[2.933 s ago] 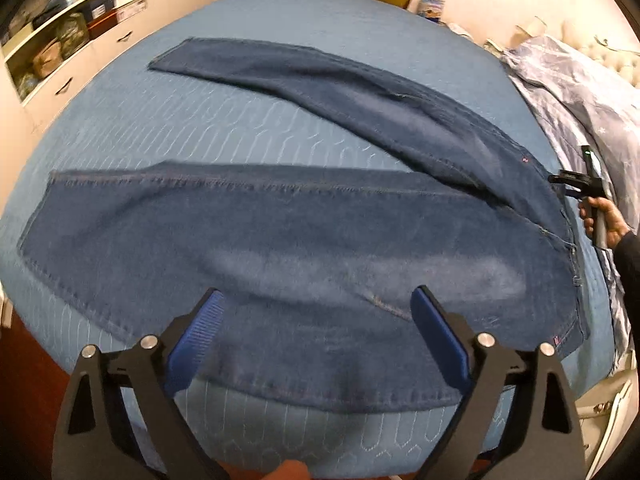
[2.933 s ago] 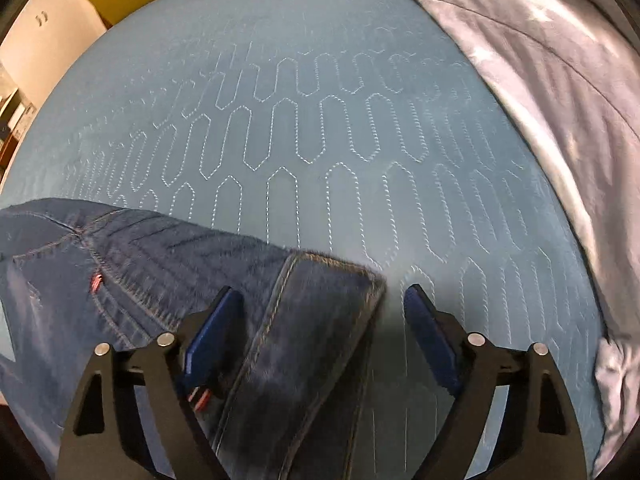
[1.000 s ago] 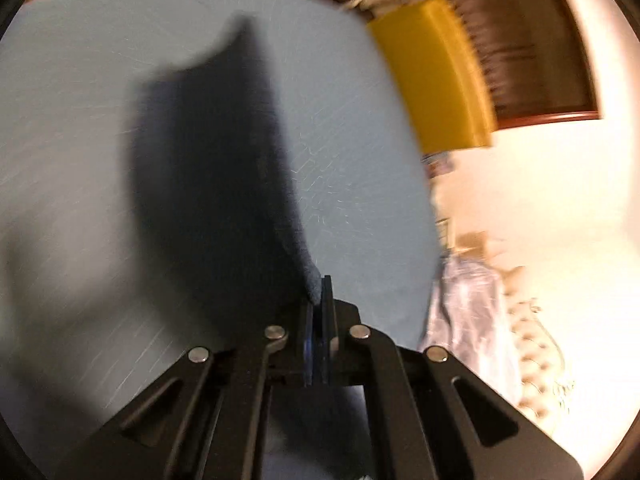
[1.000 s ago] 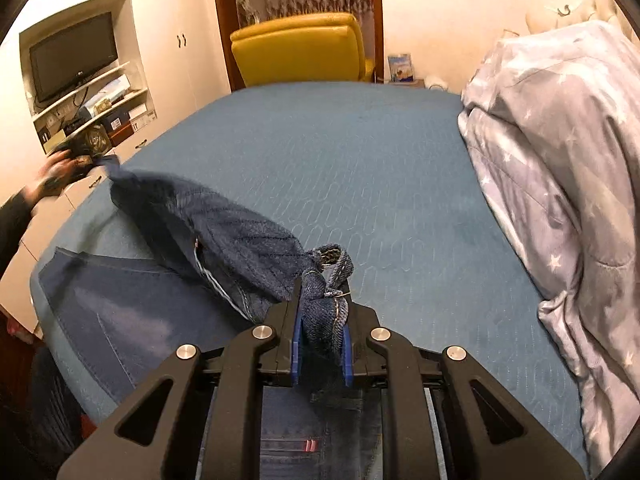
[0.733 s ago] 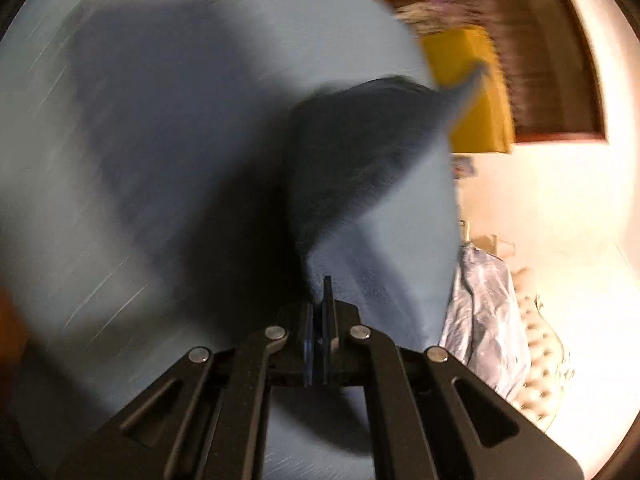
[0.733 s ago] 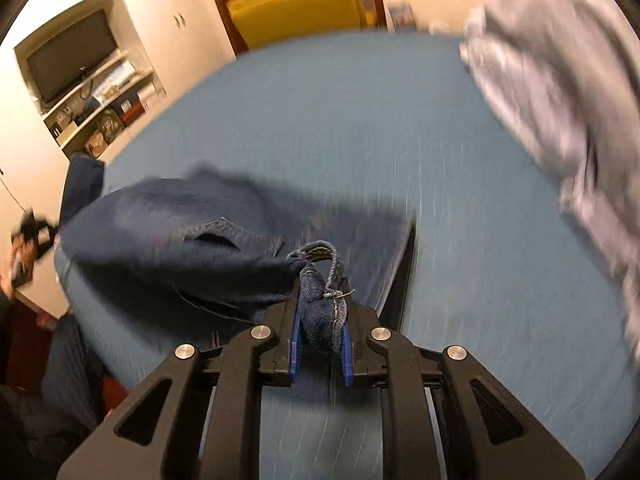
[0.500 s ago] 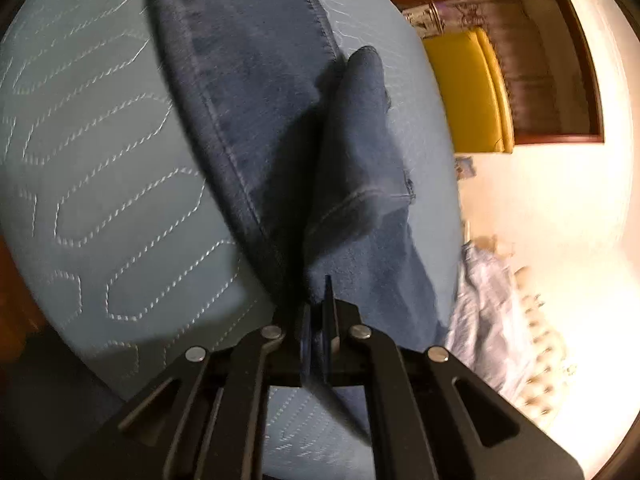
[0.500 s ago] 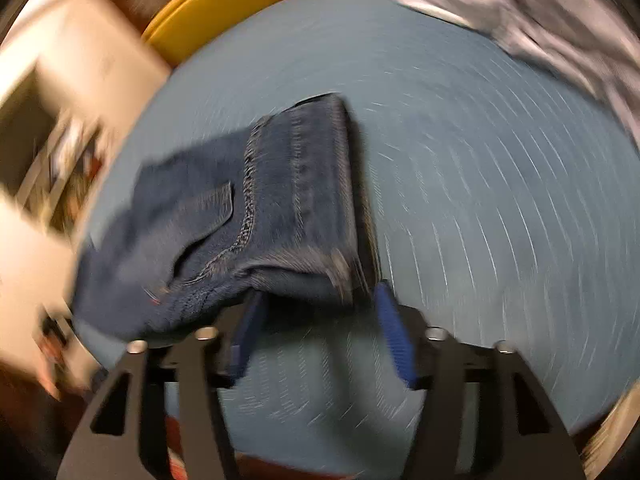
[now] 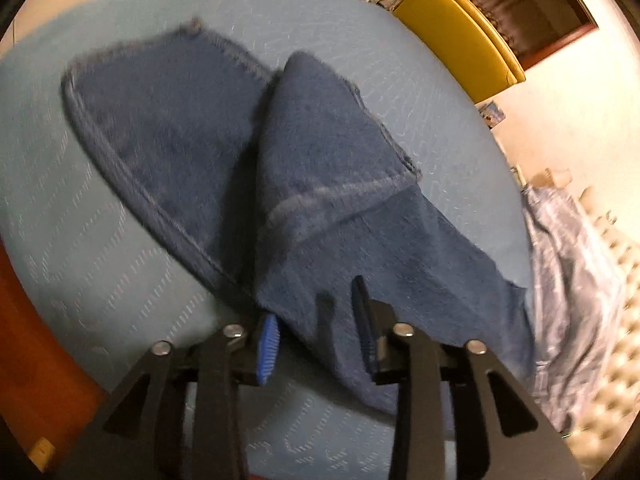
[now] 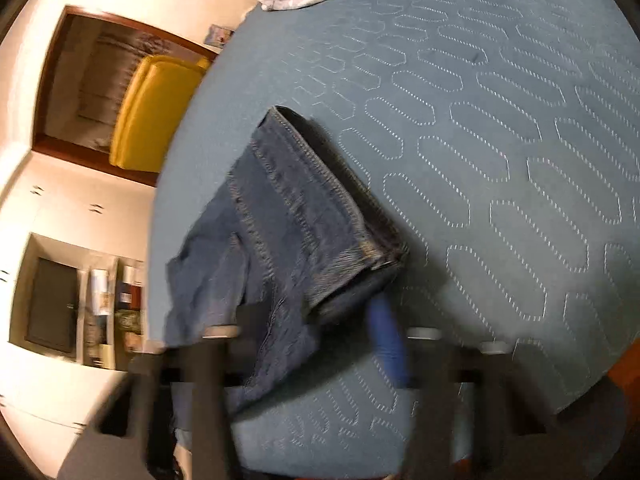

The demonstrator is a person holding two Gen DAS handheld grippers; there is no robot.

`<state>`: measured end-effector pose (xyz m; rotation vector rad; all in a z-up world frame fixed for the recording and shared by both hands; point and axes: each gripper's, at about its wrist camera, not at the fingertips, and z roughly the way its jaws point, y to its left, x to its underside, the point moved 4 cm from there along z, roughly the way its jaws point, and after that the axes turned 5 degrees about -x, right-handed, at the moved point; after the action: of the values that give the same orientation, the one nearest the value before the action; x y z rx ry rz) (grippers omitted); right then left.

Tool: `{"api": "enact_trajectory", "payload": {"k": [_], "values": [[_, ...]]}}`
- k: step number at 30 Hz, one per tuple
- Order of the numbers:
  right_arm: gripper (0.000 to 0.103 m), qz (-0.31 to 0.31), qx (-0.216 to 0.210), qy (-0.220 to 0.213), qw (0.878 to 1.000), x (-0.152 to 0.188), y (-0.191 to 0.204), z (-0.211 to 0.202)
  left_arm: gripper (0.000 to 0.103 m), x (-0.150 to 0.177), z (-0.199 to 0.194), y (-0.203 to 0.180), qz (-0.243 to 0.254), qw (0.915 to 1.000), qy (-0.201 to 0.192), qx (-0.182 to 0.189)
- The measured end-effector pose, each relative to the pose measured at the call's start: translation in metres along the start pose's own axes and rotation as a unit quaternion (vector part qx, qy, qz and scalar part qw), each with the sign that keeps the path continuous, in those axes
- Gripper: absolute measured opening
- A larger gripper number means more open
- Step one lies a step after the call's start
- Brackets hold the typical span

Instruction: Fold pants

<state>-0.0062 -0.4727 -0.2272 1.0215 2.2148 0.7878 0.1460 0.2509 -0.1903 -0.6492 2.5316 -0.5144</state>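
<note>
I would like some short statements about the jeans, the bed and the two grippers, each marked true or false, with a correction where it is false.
1. The jeans lie on a blue quilted bedspread. True.
2. The left gripper is clamped shut on the denim. False: its jaws have just been opening, and the cloth lies loose between them.
3. A yellow armchair stands beyond the bed. True.
4. The jeans are spread flat with the two legs apart. False: one leg is folded over the other.
5. The right gripper is at the waistband end of the jeans. True: its jaws have just been closing, and blur hides whether they grip.
</note>
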Motion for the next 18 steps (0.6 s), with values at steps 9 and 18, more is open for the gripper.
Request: {"api": "enact_trajectory", "payload": {"k": [9,18], "values": [[0.013,-0.096,0.086,-0.020,0.991,0.002,0.031,0.005,0.061,0.000,-0.011,-0.033,0.298,0.9034,-0.123,-0.282],[0.013,-0.101,0.107,-0.017,0.989,0.006,0.024,0.010,0.025,-0.009,0.080,-0.117,0.476,0.8025,-0.096,-0.346]]}}
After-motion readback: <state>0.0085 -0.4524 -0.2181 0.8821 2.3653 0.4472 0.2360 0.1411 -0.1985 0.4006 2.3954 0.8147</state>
